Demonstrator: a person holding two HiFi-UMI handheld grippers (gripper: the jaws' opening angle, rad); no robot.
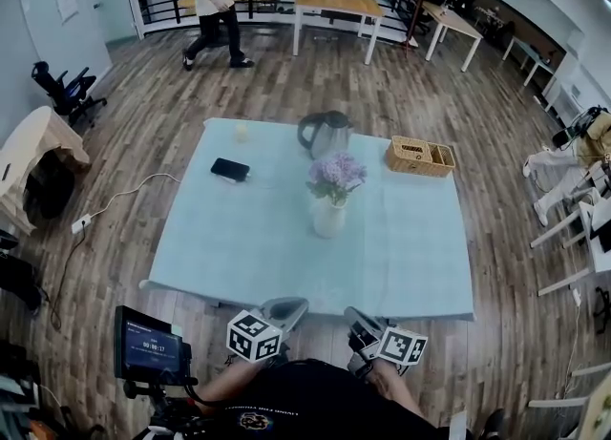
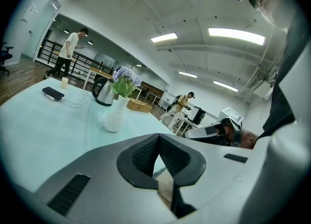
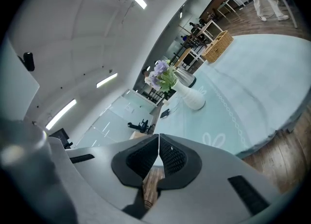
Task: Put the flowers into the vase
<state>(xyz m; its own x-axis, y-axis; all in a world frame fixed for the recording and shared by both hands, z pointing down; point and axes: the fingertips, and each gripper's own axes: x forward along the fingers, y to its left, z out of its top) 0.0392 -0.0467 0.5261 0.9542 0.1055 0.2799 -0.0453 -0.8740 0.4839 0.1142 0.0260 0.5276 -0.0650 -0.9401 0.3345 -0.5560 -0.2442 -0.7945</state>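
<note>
A white vase [image 1: 328,218] stands near the middle of the light blue tablecloth [image 1: 239,257], with purple flowers [image 1: 336,175] and green leaves in it. The vase [image 2: 113,119] and flowers [image 2: 126,78] also show in the left gripper view, and the vase [image 3: 192,100] and flowers [image 3: 162,75] in the right gripper view. My left gripper [image 1: 286,310] [image 2: 158,138] hangs at the table's near edge, well short of the vase, shut with nothing in it. My right gripper [image 1: 361,320] [image 3: 159,138] is beside it, likewise shut and empty.
Behind the vase stands a steel kettle [image 1: 323,133]; a wicker basket [image 1: 420,156] sits at the back right, a black phone [image 1: 230,170] at the left and a small cup [image 1: 241,130] at the far edge. A person [image 1: 215,9] walks beyond the table. A small monitor [image 1: 151,345] is at my lower left.
</note>
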